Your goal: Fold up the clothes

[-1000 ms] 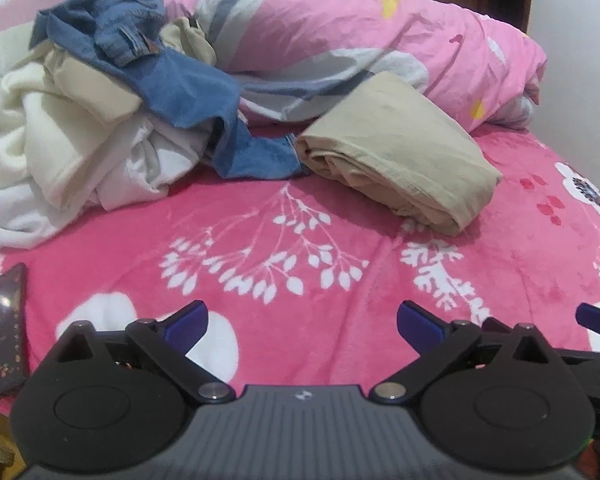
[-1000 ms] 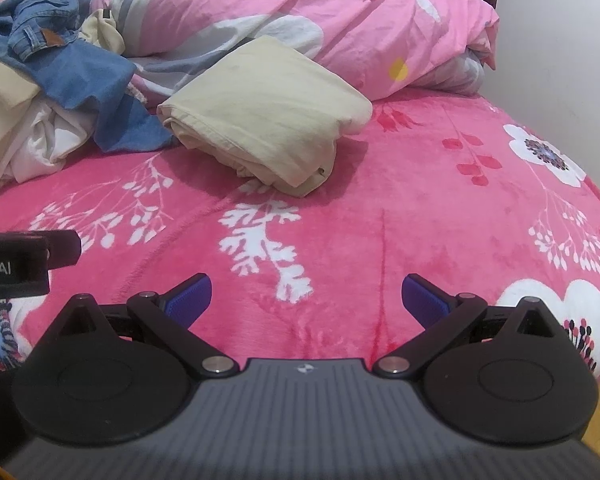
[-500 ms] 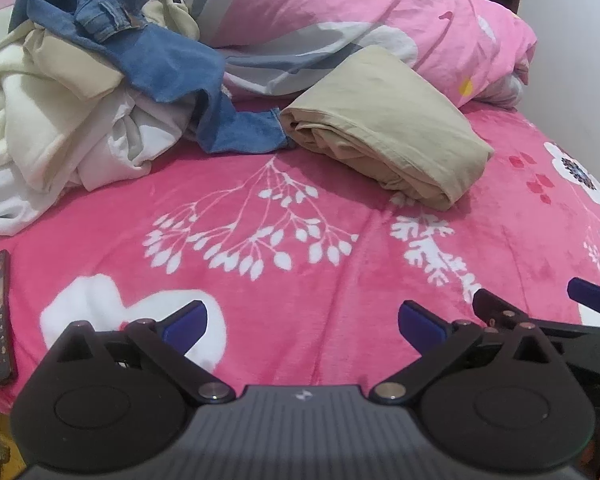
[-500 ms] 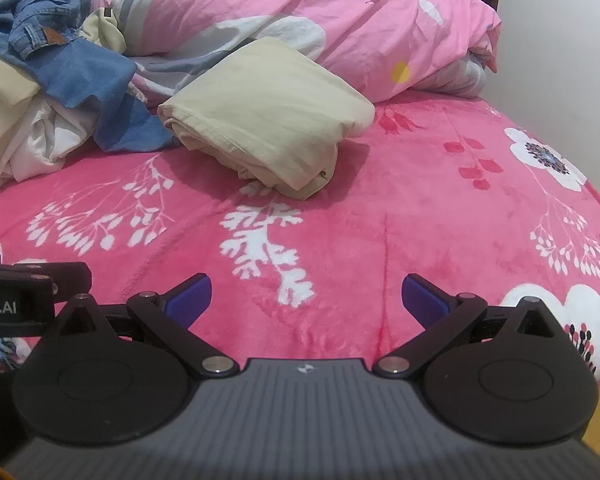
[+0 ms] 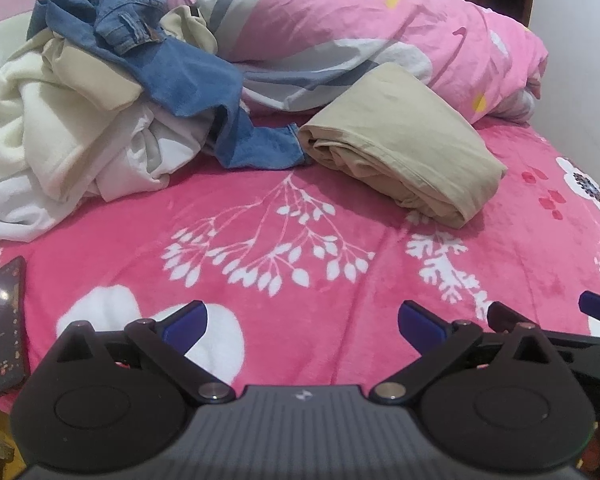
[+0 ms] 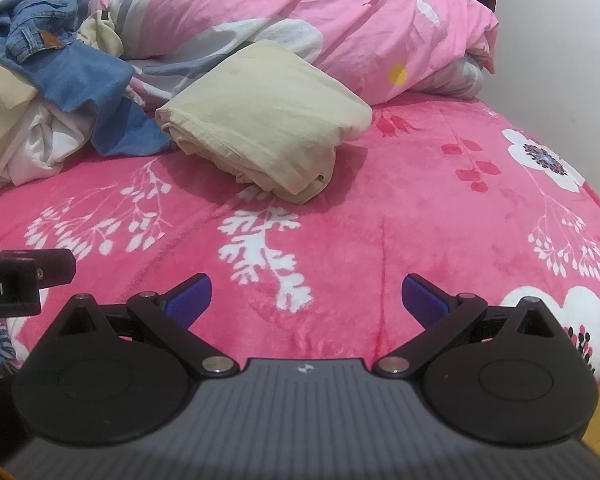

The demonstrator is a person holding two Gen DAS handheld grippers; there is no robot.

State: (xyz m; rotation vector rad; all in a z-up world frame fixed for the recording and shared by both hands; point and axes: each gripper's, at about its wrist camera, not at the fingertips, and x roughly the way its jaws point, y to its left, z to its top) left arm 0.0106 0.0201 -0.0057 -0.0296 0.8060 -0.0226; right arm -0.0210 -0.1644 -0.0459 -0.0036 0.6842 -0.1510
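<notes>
A bed (image 5: 300,216) under a pink flowered blanket fills both views, with a rolled pink quilt (image 5: 380,36) along its far side. At the far left sits a heap of unfolded clothes (image 5: 72,136): cream and white tops, with blue jeans (image 5: 172,72) draped over them, one leg trailing onto the blanket. Just right of that leg lies a beige garment (image 5: 404,148), already folded into a thick packet. A phone (image 5: 4,324) rests near the left edge. The left gripper (image 5: 300,320) and right gripper (image 6: 306,294) hover low over bare blanket, jaws wide, holding nothing. The jeans look heavy and floppy; the waistband or a hem probably offers the firmest hold.
</notes>
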